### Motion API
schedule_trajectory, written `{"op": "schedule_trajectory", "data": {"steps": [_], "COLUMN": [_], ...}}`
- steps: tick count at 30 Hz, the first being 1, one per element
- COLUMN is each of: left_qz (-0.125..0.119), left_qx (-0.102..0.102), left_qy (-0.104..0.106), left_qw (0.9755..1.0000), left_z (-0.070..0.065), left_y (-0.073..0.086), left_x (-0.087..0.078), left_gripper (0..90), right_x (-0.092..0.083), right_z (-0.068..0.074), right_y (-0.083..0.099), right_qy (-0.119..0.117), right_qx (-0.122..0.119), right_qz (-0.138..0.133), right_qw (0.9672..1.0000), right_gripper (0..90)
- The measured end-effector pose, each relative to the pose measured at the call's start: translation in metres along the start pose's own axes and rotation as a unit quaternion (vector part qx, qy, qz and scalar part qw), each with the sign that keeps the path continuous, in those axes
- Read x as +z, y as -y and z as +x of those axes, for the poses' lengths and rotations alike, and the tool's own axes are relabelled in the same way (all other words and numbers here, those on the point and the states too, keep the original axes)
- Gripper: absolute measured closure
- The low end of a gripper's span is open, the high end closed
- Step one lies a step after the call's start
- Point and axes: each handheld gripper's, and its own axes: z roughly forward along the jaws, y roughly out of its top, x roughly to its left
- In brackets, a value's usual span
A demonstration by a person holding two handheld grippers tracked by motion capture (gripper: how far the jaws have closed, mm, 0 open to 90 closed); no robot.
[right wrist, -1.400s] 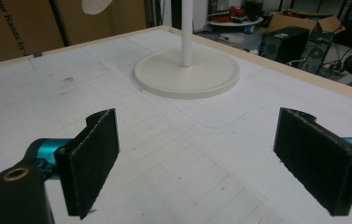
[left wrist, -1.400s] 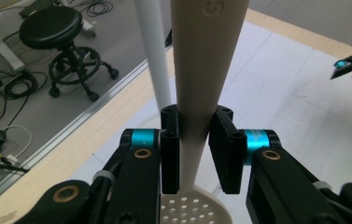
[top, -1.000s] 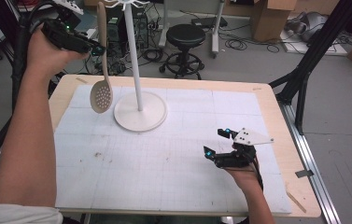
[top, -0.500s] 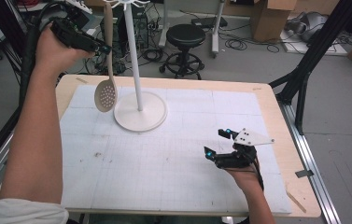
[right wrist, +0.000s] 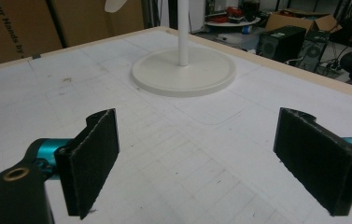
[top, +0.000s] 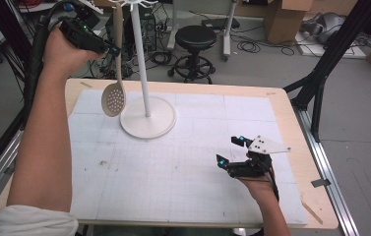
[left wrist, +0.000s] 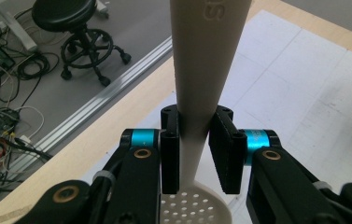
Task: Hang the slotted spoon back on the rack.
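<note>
A cream slotted spoon hangs bowl-down above the table's far left, just left of the white stand's pole. My left gripper is shut on its handle, held high near the hooks at the stand's top. In the left gripper view the pads clamp the handle on both sides of my left gripper, with the perforated bowl below. My right gripper rests low over the mat at the right, open and holding nothing. In the right gripper view my right gripper faces the stand's round base.
The stand's round base sits at the far middle of the white gridded mat on the wooden table. Behind the table are a black stool, cables and cardboard boxes. A metal rail runs along the right edge.
The left hand has shifted slightly right with the spoon, bringing it closer to the stand's pole. The right hand has stayed put.
</note>
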Motion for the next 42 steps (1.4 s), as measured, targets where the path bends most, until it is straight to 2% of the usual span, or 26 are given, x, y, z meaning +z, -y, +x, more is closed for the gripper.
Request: {"op": "schedule_trajectory", "data": {"steps": [3,5,7,12,14,15,19,20,23,26,28,29,32,36,42], "left_qz": [0.002,-0.011,-0.015,-0.017,-0.007,-0.008,-0.019,-0.027,-0.026,-0.023,-0.027,-0.025,-0.031,-0.037,-0.048], "left_qx": [-0.001,0.007,0.008,0.000,-0.002,0.001,0.013,0.010,0.006,0.012,0.013,0.013,0.009,0.003,-0.005], "left_qy": [0.002,-0.006,-0.009,-0.010,-0.007,-0.007,0.004,0.010,0.016,0.020,0.020,0.018,0.021,0.023,0.032], "left_qw": [1.0000,0.9999,0.9998,0.9998,1.0000,0.9999,0.9997,0.9995,0.9995,0.9995,0.9994,0.9995,0.9993,0.9990,0.9983], "left_z": [0.000,-0.001,0.000,0.000,-0.002,-0.004,-0.012,-0.013,-0.016,-0.020,-0.023,-0.023,-0.026,-0.026,-0.021], "left_y": [0.001,0.003,0.006,0.016,0.018,0.018,0.020,0.021,0.027,0.035,0.041,0.044,0.055,0.067,0.082], "left_x": [0.001,-0.001,-0.005,-0.012,-0.013,-0.014,-0.020,-0.020,-0.018,-0.015,-0.014,-0.014,-0.012,-0.012,-0.014], "left_gripper": [74.1,71.8,62.4,52.8,47.0,47.0,45.0,43.5,38.8,34.8,31.2,26.5,23.7,18.7,15.9], "right_x": [0.002,0.003,0.004,0.003,0.004,0.004,0.006,0.006,0.008,0.008,0.008,0.009,0.009,0.010,0.013], "right_z": [0.000,0.000,0.000,0.000,0.000,0.000,0.003,0.003,0.004,0.003,0.003,0.004,0.004,0.004,0.006], "right_y": [-0.001,-0.002,-0.001,-0.001,-0.002,-0.002,-0.003,-0.003,-0.003,-0.003,-0.004,-0.004,-0.003,-0.003,-0.004], "right_qy": [-0.001,-0.003,-0.004,-0.005,-0.004,-0.004,-0.008,-0.007,-0.010,-0.010,-0.011,-0.009,-0.010,-0.012,-0.013], "right_qx": [-0.002,-0.002,-0.004,-0.001,-0.003,-0.003,-0.005,-0.005,-0.005,-0.006,-0.005,-0.006,-0.005,-0.006,-0.010], "right_qz": [-0.001,-0.001,0.002,-0.002,-0.002,-0.002,0.002,0.001,0.002,0.000,0.000,0.002,0.003,0.006,0.008], "right_qw": [1.0000,1.0000,1.0000,1.0000,1.0000,1.0000,1.0000,1.0000,0.9999,0.9999,0.9999,0.9999,0.9999,0.9999,0.9998], "right_gripper": [13.5,13.5,13.5,13.5,13.5,13.5,13.5,13.5,13.5,13.5,13.5,13.5,13.5,13.5,13.5]}}
